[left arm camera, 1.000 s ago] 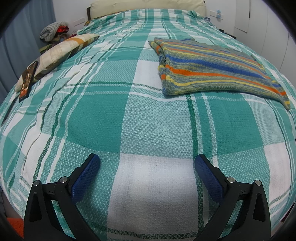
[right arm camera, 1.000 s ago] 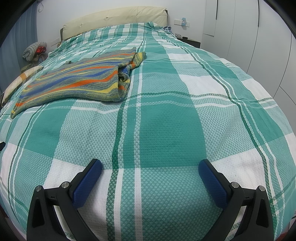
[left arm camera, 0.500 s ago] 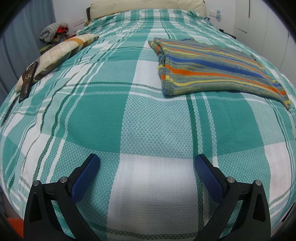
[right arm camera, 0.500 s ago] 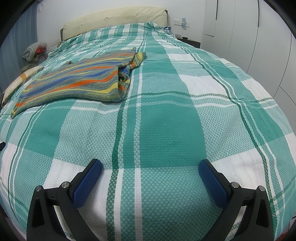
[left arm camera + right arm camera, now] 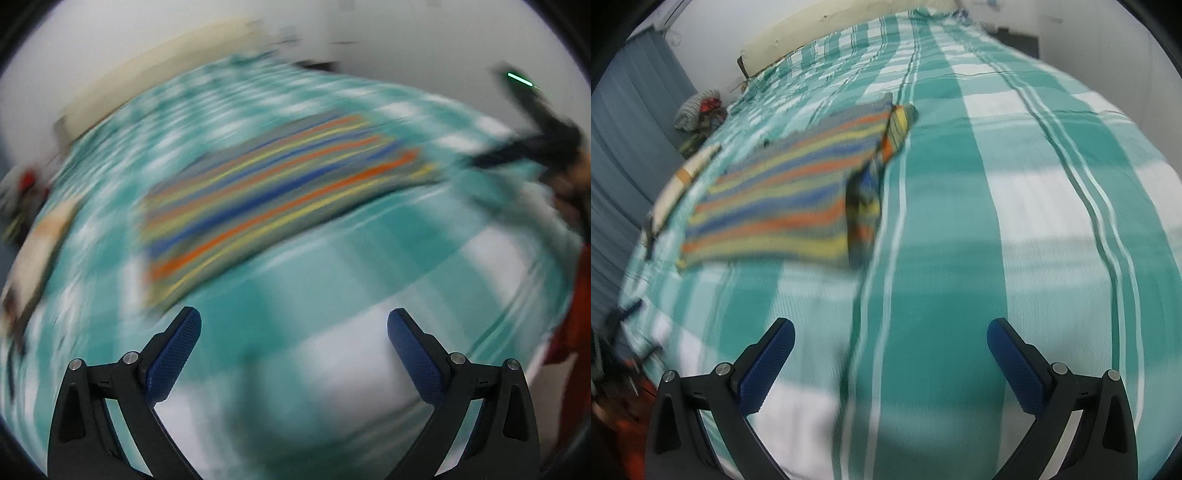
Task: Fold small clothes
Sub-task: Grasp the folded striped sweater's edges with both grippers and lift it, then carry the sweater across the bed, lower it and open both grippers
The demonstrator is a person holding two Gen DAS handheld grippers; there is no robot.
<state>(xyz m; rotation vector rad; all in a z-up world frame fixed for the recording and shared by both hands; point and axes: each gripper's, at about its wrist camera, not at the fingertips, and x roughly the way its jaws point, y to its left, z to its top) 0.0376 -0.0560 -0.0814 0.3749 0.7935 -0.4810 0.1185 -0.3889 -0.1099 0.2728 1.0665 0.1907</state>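
A striped knit garment [image 5: 280,188] in orange, blue, yellow and grey lies flat on the green and white plaid bed [image 5: 369,266]. The left wrist view is heavily blurred. My left gripper [image 5: 293,343] is open and empty, above the bed in front of the garment. In the right wrist view the garment [image 5: 790,199] lies at the left, with a folded edge on its right side. My right gripper [image 5: 890,354] is open and empty, above the bedspread [image 5: 1015,206] to the garment's near right. The right gripper also shows blurred at the far right of the left wrist view [image 5: 532,136].
A long pillow [image 5: 683,181] lies along the bed's left edge. A bundle of clothes [image 5: 698,110] sits beyond it near the blue curtain [image 5: 631,122]. The cream headboard [image 5: 820,29] is at the far end. White wardrobe doors stand on the right.
Both grippers have lifted and swung. The left view has turned right, so the garment now sits centre-left and the right gripper is in view. The right view has tilted. Both stay open.
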